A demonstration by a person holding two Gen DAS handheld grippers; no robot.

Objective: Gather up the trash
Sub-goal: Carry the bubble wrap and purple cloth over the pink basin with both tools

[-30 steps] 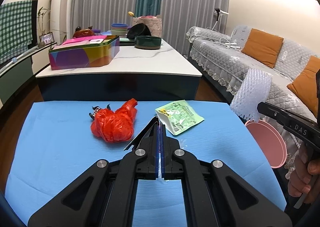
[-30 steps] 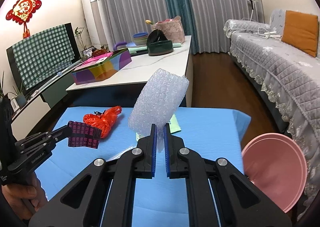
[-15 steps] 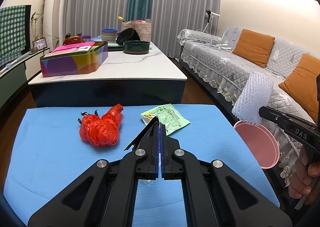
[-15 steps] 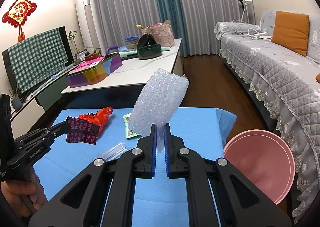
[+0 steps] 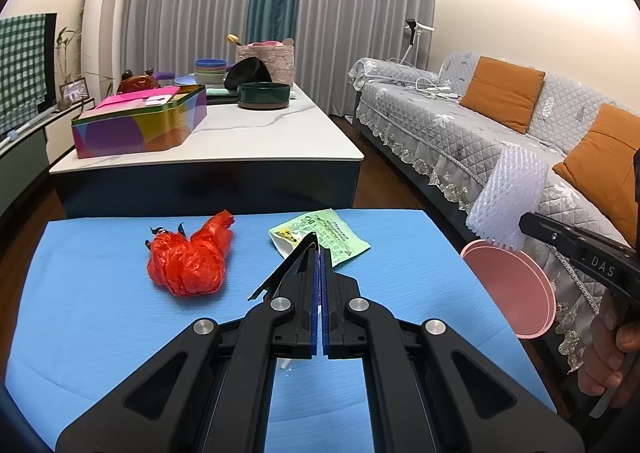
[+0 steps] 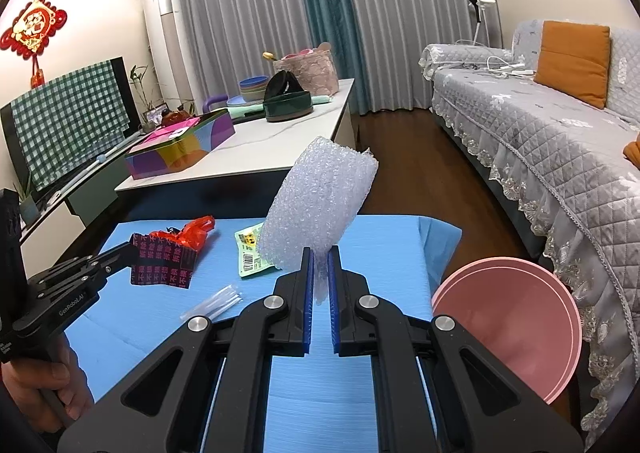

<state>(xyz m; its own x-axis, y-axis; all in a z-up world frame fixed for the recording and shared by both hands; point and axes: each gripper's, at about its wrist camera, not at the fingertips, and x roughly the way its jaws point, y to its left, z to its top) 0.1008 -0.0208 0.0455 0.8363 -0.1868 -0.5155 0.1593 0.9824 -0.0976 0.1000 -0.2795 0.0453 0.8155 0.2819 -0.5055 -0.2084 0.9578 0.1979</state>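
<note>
My left gripper point(image 5: 320, 253) is shut on a dark wrapper point(image 5: 286, 273) that shows edge-on here. In the right wrist view the same wrapper point(image 6: 164, 263) carries pink characters and hangs from the left gripper point(image 6: 128, 249) above the blue table point(image 5: 80, 313). My right gripper point(image 6: 319, 253) is shut on a roll of bubble wrap point(image 6: 320, 209), which stands up above its fingers. Bubble wrap point(image 5: 508, 209) and right gripper point(image 5: 524, 219) are just above the pink bin point(image 5: 512, 289) off the table's right edge. A red plastic bag point(image 5: 188, 257) and a green packet point(image 5: 320, 237) lie on the table.
A clear plastic sleeve point(image 6: 216, 301) lies on the blue table point(image 6: 360, 253) near its front. The pink bin point(image 6: 508, 333) stands between the table and a grey sofa point(image 6: 540, 141). Beyond is a white table point(image 5: 240, 133) with a colourful tin point(image 5: 140, 125) and bowls.
Both grippers have drifted a little to the right with their loads still held. The pink bin sits closer to the middle of the right wrist view.
</note>
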